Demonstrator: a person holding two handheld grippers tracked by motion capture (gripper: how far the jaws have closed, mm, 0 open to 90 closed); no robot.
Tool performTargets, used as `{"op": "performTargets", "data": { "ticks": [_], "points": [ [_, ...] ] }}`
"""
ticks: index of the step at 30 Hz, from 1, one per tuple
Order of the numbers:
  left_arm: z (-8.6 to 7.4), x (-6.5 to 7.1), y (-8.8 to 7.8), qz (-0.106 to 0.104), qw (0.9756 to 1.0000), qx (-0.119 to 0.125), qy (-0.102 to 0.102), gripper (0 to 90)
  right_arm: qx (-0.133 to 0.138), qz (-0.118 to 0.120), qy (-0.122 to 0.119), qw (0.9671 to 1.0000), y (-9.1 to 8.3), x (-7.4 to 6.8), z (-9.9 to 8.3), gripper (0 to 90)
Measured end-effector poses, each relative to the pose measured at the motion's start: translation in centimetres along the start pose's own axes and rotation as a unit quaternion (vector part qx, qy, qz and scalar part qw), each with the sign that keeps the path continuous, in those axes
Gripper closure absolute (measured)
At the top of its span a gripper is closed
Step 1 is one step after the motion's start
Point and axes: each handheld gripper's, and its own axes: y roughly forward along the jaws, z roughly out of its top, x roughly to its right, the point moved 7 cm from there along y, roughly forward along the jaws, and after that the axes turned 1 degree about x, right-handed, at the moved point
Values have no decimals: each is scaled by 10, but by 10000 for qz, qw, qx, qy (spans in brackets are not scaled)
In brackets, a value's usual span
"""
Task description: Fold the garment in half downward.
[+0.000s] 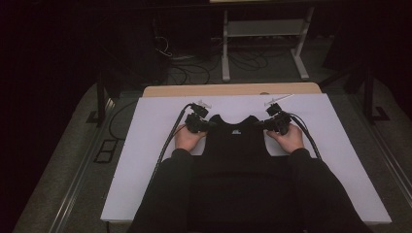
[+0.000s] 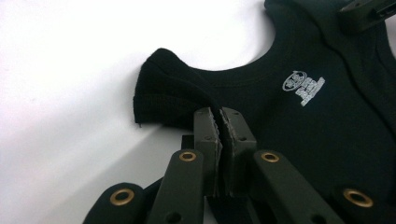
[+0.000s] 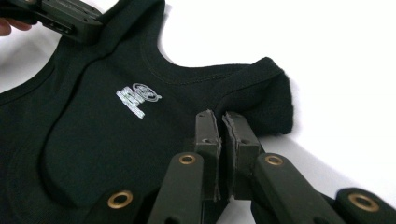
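Note:
A black sleeveless top with a small white logo lies flat on the white board, neck opening away from me. My left gripper is at its left shoulder strap, jaws shut with the strap's fabric pinched between them. My right gripper mirrors it at the right shoulder strap, jaws closed on that fabric. Each gripper view also catches the other gripper at a far corner of the top. Both hands rest on the board beside the garment.
The board lies on a wooden table. Cables trail from both grippers along the board's sides. Behind the table stand a white rack and loose floor cables. Bare board extends left and right of the top.

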Motion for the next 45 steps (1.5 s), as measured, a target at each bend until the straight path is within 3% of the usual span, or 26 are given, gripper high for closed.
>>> {"op": "performTargets", "data": {
  "ticks": [4, 8, 17, 21, 22, 29, 45],
  "points": [
    [1, 6, -7, 21, 9999, 83, 57, 846, 86, 20, -28, 10000, -8, -5, 1, 836],
    [1, 12, -15, 7, 9998, 207, -43, 846, 147, 28, -106, 9998, -15, -13, 1, 836],
    [2, 24, -34, -123, 9993, 332, 150, 846, 297, 121, -174, 9993, -35, -26, 0, 836],
    [-2, 29, -40, -199, 9988, 434, 88, 846, 434, 245, -114, 9987, -45, -31, -1, 836],
    [-2, 31, -40, -250, 9983, 518, -14, 846, 489, 291, -97, 9983, -47, -32, -2, 836],
    [-9, 42, -51, -371, 9970, 673, -3, 846, 519, 372, -68, 9979, -52, -38, -14, 835],
    [-36, 68, -75, -459, 9967, 600, 306, 845, 551, 572, -236, 9966, -74, -73, -32, 835]
  ]
}}
